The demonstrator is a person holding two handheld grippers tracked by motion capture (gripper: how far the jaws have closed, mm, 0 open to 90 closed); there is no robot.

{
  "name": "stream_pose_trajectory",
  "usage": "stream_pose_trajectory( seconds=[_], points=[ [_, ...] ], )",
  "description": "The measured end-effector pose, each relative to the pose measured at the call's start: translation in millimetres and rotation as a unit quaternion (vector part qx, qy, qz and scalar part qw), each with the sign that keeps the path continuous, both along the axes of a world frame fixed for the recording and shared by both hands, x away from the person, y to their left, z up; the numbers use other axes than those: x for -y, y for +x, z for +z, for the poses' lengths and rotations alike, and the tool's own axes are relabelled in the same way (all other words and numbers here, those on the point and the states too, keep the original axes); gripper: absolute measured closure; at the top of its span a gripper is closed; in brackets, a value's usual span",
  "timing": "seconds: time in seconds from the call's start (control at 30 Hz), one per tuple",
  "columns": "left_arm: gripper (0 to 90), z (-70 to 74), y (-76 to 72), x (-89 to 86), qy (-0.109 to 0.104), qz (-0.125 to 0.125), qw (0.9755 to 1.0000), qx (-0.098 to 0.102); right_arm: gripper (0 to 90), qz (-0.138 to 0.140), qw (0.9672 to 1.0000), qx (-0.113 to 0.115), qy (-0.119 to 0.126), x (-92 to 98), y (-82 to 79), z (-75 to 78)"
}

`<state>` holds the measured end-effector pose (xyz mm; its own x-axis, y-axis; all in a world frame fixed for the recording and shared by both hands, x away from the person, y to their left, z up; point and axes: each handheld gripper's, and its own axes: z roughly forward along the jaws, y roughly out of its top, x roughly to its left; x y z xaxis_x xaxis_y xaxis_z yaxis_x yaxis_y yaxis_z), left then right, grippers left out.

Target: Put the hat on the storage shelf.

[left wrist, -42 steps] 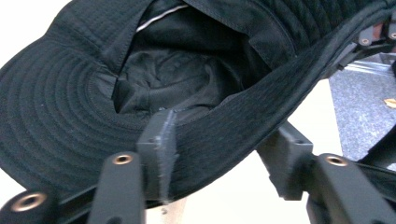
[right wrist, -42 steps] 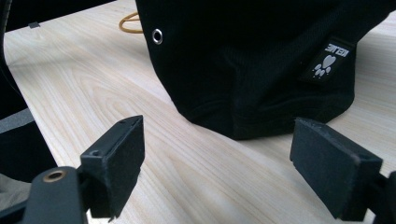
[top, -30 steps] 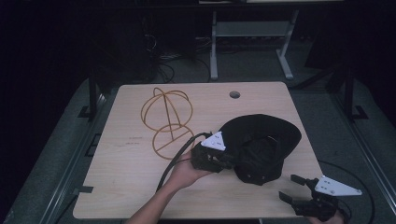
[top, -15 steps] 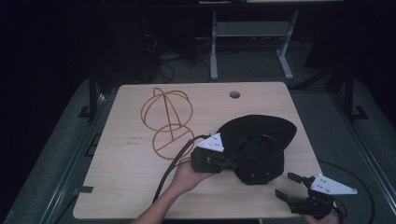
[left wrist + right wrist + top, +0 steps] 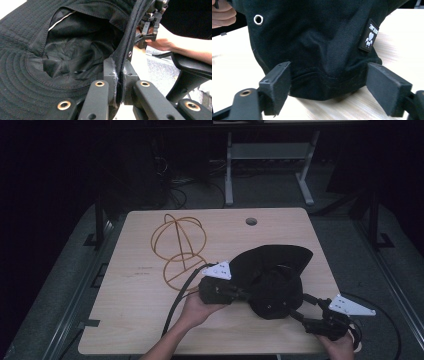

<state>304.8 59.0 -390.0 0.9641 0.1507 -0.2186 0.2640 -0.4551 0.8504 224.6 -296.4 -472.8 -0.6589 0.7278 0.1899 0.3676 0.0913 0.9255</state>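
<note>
Left claw (image 5: 119, 82) clamped on the black hat's (image 5: 272, 277) brim; right claw (image 5: 328, 87) spread wide at its crown.

In the high view a wire hat stand (image 5: 181, 248) sits on the bench (image 5: 135, 305) at about 10 o'clock from the hat, well apart from it. The left claw (image 5: 242, 295), held in the left hand (image 5: 197, 309), meets the hat at its 9 o'clock edge; its own camera shows the jaws pinching the corded brim edge, the hat's lining open beyond. The hat rests right of the bench's centre. At its 4 o'clock the right claw (image 5: 299, 307), in the right hand (image 5: 342, 346), sits with jaws parted either side of the crown fabric, a paw-print label (image 5: 368, 35) above the right jaw.
</note>
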Motion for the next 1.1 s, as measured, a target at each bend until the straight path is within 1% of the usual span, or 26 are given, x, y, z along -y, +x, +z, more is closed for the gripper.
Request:
stream_pose_trajectory(
  seconds=[0.07,0.17,0.23,0.27,0.33,0.37,0.43,0.5,0.53,0.63,0.67,0.73,0.8,0.83,0.87,0.9,0.93,1.03,1.1],
  points=[
    [84.8,0.1,-0.6,0.1,-0.001,0.001,1.0000,-0.001,22.7,-0.001,1.0000,0.000,0.003,0.0,0.6,-0.6],
    [84.8,0.7,-0.8,-0.1,0.001,-0.002,1.0000,0.003,29.4,0.000,0.9999,0.003,0.012,1.2,2.4,-1.5],
    [84.8,0.7,-1.5,0.5,0.000,-0.002,1.0000,0.001,39.0,-0.005,0.9999,0.006,0.013,2.0,3.5,-1.7],
    [84.8,0.5,-1.5,1.0,0.001,-0.005,1.0000,0.003,44.0,-0.005,0.9998,0.007,0.018,2.7,3.8,-1.9],
    [84.9,0.4,-1.5,1.7,0.002,-0.006,1.0000,0.001,52.9,-0.006,0.9998,0.010,0.017,2.7,5.5,-2.3],
    [84.9,0.4,-1.5,1.7,0.002,-0.006,1.0000,0.001,56.0,-0.006,0.9998,0.012,0.016,1.9,6.5,-2.5],
    [84.9,0.1,-2.0,2.2,0.004,-0.007,1.0000,0.002,66.1,0.003,0.9997,0.013,0.018,-1.0,8.9,-2.7],
    [84.9,-0.4,-2.9,2.6,0.006,-0.008,0.9999,0.003,77.6,0.010,0.9997,0.018,0.011,-5.8,10.1,-1.9],
    [85.0,-0.4,-3.4,2.5,0.006,-0.009,0.9999,0.003,81.1,0.012,0.9996,0.023,0.004,-8.1,10.1,-1.1],
    [85.0,0.3,-4.2,1.1,0.008,-0.009,0.9999,0.006,83.9,0.017,0.9995,0.026,0.002,-10.9,11.0,0.2],
    [85.0,0.5,-5.0,-0.8,0.006,-0.007,0.9999,0.006,85.1,0.019,0.9995,0.025,0.004,-10.9,10.8,1.5],
    [84.8,1.0,-5.9,-3.3,0.003,-0.005,1.0000,0.003,85.6,0.019,0.9993,0.030,0.007,-9.4,9.5,3.5],
    [84.2,2.6,-6.0,-5.8,0.008,-0.005,0.9999,0.010,85.8,0.022,0.9991,0.035,0.007,-8.1,8.2,6.6],
    [83.6,2.6,-6.0,-5.8,0.008,-0.005,0.9999,0.010,85.8,0.022,0.9991,0.035,0.007,-8.1,8.2,6.6],
    [82.9,4.5,-7.8,-7.3,0.015,-0.003,0.9997,0.019,85.9,0.024,0.9989,0.041,0.005,-7.5,6.7,10.1],
    [82.6,4.5,-7.8,-7.3,0.015,-0.003,0.9997,0.019,86.0,0.024,0.9988,0.042,0.006,-7.6,5.9,11.5],
    [82.2,6.1,-9.4,-8.7,0.023,-0.001,0.9993,0.028,86.0,0.027,0.9986,0.046,0.006,-7.4,5.9,12.7],
    [81.5,7.5,-12.5,-10.7,0.029,0.003,0.9988,0.039,86.0,0.030,0.9983,0.050,0.005,-7.6,4.8,16.1],
    [80.2,7.9,-13.1,-11.3,0.031,0.004,0.9987,0.041,86.1,0.029,0.9982,0.052,0.003,-7.8,4.2,17.3]
  ],
)
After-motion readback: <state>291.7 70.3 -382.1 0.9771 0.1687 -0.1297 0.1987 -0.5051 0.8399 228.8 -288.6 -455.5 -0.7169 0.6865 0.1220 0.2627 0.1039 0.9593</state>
